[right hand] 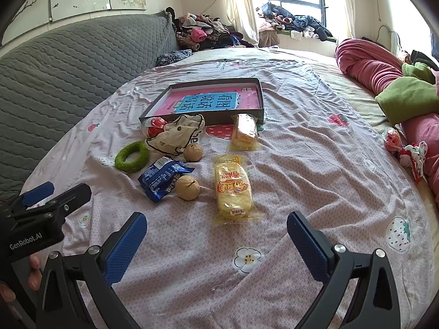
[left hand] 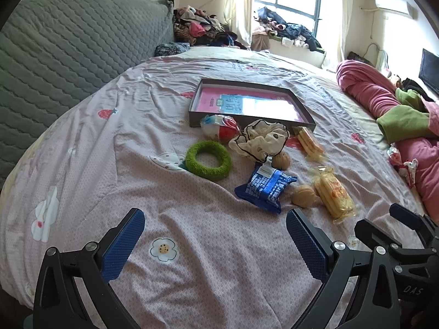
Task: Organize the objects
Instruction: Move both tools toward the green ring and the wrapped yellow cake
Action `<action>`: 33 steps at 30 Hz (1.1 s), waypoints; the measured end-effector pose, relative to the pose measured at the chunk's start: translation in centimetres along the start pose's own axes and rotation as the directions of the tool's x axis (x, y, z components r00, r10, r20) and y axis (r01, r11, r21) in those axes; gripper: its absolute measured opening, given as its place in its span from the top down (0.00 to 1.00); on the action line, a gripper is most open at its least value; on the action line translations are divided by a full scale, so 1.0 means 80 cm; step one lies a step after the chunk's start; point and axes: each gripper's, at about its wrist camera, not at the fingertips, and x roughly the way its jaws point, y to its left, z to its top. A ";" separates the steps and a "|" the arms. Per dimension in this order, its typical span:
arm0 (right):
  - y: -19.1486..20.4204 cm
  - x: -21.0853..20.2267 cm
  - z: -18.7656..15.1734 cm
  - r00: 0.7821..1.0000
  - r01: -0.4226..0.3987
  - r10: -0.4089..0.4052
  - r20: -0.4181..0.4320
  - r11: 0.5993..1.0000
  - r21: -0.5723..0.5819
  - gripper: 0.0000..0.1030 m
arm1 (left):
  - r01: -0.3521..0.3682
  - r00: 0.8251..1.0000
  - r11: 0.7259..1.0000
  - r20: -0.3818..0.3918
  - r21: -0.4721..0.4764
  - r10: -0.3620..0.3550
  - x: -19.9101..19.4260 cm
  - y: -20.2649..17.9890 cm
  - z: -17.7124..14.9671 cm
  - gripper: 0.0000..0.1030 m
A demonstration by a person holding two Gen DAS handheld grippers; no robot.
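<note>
Both tongs wide open, nothing held: left gripper, right gripper over bedsheet. Snacks near box, prob. cardboard.

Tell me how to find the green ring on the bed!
Look at the shallow dark box in the middle of the bed. A small pile of snacks and toys lies in front of it, and the green ring lies at the pile's end nearest the grey headboard, beside a blue snack packet. It is the only fuzzy green hoop there.
</note>
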 end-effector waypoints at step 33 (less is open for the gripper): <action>0.010 -0.029 0.016 1.000 -0.006 0.007 0.015 0.999 -0.042 0.00 | 0.025 0.998 1.000 0.050 -0.008 -0.024 -0.031 0.009 0.014 0.00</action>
